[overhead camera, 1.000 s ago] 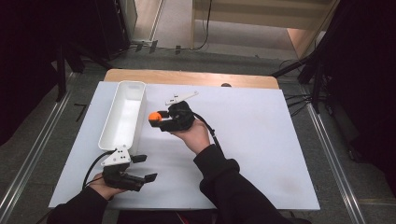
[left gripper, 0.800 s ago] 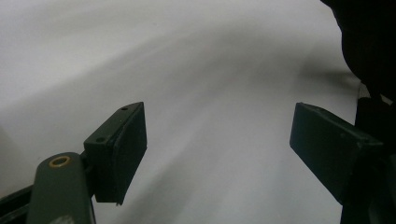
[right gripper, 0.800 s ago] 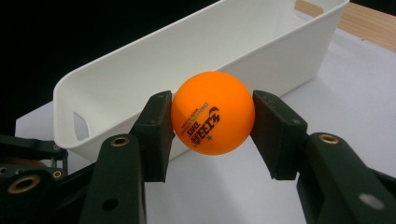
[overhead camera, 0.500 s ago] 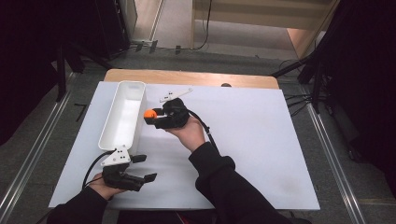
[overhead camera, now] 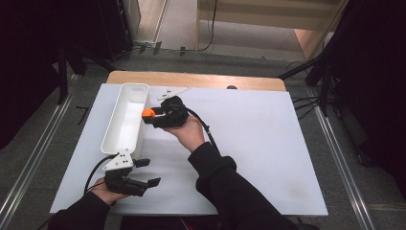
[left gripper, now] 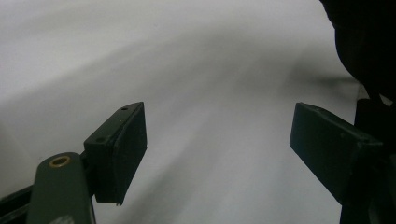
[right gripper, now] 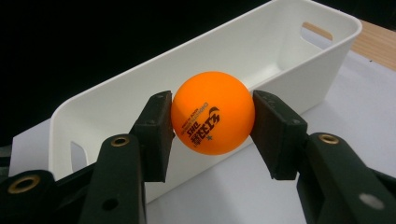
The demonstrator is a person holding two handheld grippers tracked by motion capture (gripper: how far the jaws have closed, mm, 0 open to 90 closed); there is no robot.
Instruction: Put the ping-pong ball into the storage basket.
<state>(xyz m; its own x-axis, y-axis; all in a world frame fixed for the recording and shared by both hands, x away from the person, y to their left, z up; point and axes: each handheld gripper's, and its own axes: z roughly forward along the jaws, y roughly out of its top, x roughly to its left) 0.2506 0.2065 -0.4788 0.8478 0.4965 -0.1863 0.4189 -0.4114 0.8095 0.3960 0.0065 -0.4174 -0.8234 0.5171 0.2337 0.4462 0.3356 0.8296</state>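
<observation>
From the high view I see my right claw (overhead camera: 152, 115) clamped on the orange ball (overhead camera: 148, 113), held at the right wall of the white bin (overhead camera: 125, 120) that lies along the surface's (overhead camera: 268, 143) left edge; my left claw (overhead camera: 146, 173) sits near the surface's near-left corner, jaws apart. In the left gripper view my left claw (left gripper: 217, 154) gapes over bare white surface (left gripper: 187, 70). In the right gripper view the ball (right gripper: 213, 112) is pinched squarely between both pads of my right claw (right gripper: 213, 135), just short of the bin (right gripper: 224, 51).
</observation>
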